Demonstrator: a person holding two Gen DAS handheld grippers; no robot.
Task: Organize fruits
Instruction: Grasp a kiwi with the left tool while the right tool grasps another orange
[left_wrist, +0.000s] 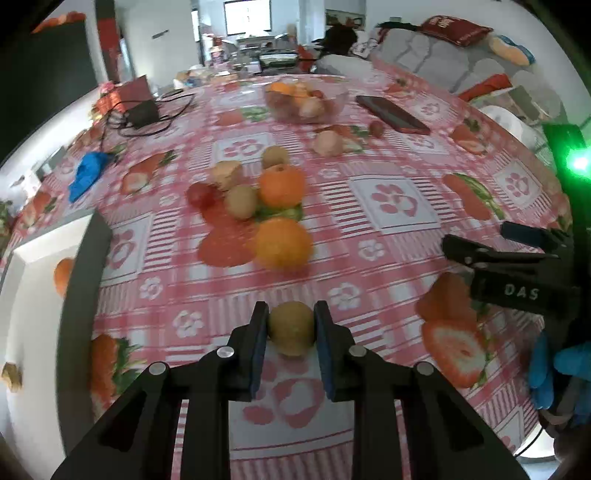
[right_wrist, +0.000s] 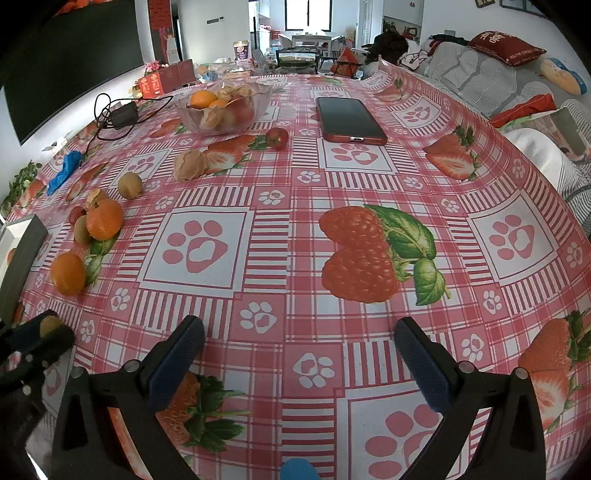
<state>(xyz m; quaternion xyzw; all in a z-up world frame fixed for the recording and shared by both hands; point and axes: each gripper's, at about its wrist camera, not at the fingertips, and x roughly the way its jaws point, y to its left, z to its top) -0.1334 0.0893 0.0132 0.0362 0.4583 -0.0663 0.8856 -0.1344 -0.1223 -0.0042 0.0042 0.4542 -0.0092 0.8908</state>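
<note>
Left claw (left_wrist: 291, 326): clamped on a kiwi (left_wrist: 291, 328) at the near part of the desk (left_wrist: 388, 258), pads on both its sides. Right claw (right_wrist: 299, 360): jaws wide, holding nothing; housing lettered "DAS". Loose fruit: oranges (left_wrist: 283, 242), kiwis, tomato (right_wrist: 277, 137). Glass bowl (right_wrist: 225, 107) of fruit at the far side, beside a red-cased phone (right_wrist: 349, 120). Red cushion (right_wrist: 506, 48): writing unreadable.

Black left gripper (left_wrist: 291, 325): blue-padded fingers (left_wrist: 258, 350), silver screws; right gripper (right_wrist: 299, 354) alike.
</note>
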